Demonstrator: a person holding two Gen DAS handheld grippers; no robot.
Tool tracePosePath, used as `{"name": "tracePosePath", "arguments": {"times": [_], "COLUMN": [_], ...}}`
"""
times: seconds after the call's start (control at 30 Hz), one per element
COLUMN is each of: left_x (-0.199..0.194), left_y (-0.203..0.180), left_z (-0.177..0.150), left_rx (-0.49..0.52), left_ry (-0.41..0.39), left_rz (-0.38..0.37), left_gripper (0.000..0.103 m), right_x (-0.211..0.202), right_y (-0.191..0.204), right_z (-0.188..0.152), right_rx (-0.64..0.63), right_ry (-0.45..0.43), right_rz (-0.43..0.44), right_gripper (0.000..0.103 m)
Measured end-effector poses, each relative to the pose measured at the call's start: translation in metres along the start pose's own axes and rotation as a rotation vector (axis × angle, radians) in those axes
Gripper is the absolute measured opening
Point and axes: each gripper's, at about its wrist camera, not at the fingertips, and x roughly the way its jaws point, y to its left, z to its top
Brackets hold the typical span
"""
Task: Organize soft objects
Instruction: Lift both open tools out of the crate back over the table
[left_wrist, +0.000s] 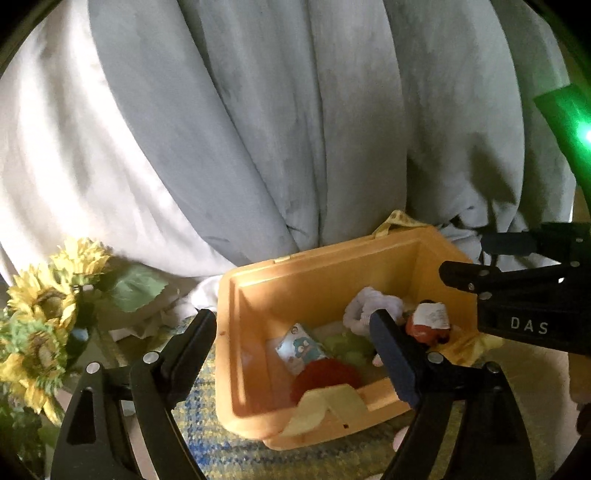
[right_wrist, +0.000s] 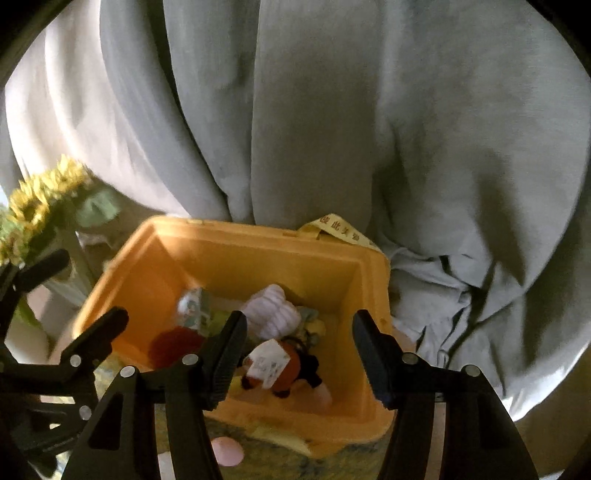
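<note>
A rigid orange-yellow plastic bin (right_wrist: 177, 258), box-shaped with a thick rolled rim and smooth walls, stands on a woven mat (left_wrist: 207, 413) of blue and yellowish threads. Soft things lie heaped on its floor. At the far side is a pale lilac ribbed cloth bundle (right_wrist: 271, 312), rolled and puffy. Near it, toward the right, lies a small orange and black plush toy (right_wrist: 291, 369) with a white printed tag across its body. On the left sit a dark red fuzzy piece (left_wrist: 325, 373), rounded, and a small white packet printed with a teal cartoon figure (left_wrist: 297, 347); between them and the bundle shows something lime green (left_wrist: 347, 345), probably cloth, though it is too blurred to tell. A yellow fabric strap (right_wrist: 343, 229) with red lettering hangs over the bin's far rim.

Behind the bin falls a heavy grey curtain (left_wrist: 258, 129) in deep matte folds. To the left stand artificial sunflowers (left_wrist: 40, 295) with yellow petals and a broad green leaf.

The left gripper (left_wrist: 291, 338) hangs over the bin's near left rim, its black jaws spread wide with nothing between them. The right gripper (right_wrist: 299, 341) hangs above the plush toy, its jaws parted and clear of it, gripping nothing.
</note>
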Motion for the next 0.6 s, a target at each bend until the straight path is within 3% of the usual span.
{"name": "tracePosePath", "arguments": {"times": [0.33, 0.6], "left_x": [-0.055, -0.078], "left_y": [-0.008, -0.018], "left_z": [-0.016, -0.041], "left_rx": [-0.011, -0.027], "left_ry": [-0.075, -0.090], "left_rz": [0.018, 0.017], "left_gripper": [0.085, 0.085], "right_x": [-0.058, -0.078], "right_y": [-0.002, -0.001], "right_z": [-0.027, -0.055], "right_rx": [0.088, 0.103], "right_ry": [-0.171, -0.216], "right_rz": [0.043, 0.048], "right_gripper": [0.060, 0.060]}}
